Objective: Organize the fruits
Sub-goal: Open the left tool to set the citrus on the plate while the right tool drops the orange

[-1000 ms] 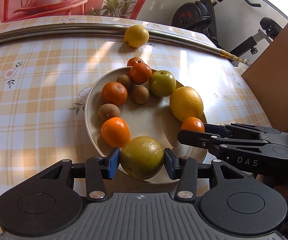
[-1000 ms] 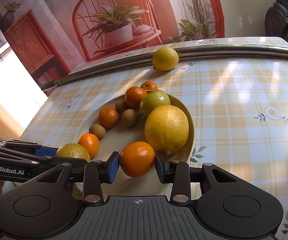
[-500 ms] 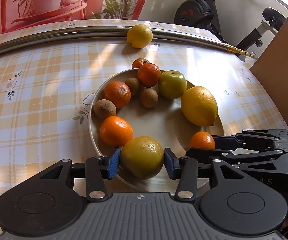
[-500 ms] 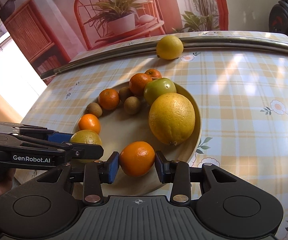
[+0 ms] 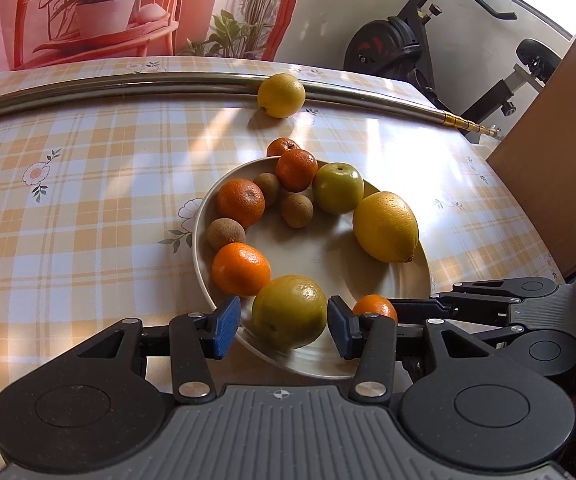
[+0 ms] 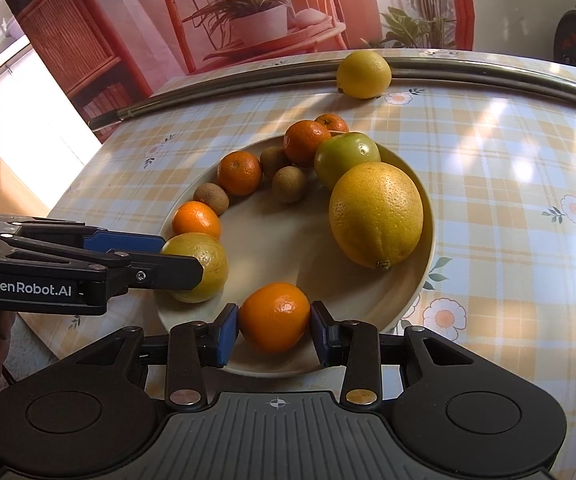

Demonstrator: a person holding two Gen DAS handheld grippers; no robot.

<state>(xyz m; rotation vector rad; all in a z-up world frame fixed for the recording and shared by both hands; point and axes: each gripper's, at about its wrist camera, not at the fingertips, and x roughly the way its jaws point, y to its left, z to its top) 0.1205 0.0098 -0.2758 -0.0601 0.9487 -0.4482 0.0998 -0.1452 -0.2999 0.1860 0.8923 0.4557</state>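
Two grippers flank fruit at the plate's (image 5: 416, 292) near rim: the left gripper (image 5: 283, 322), pads now slightly clear, brackets the greenish orange (image 5: 290, 312); the right gripper (image 6: 273, 334) clamps a tangerine (image 6: 275, 317). On the plate's right side, the large lemon's (image 6: 376, 214) long axis slants toward the near rim.

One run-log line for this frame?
left gripper: open around green orange | right gripper: shut on tangerine | both over plate rim | lemon off plate
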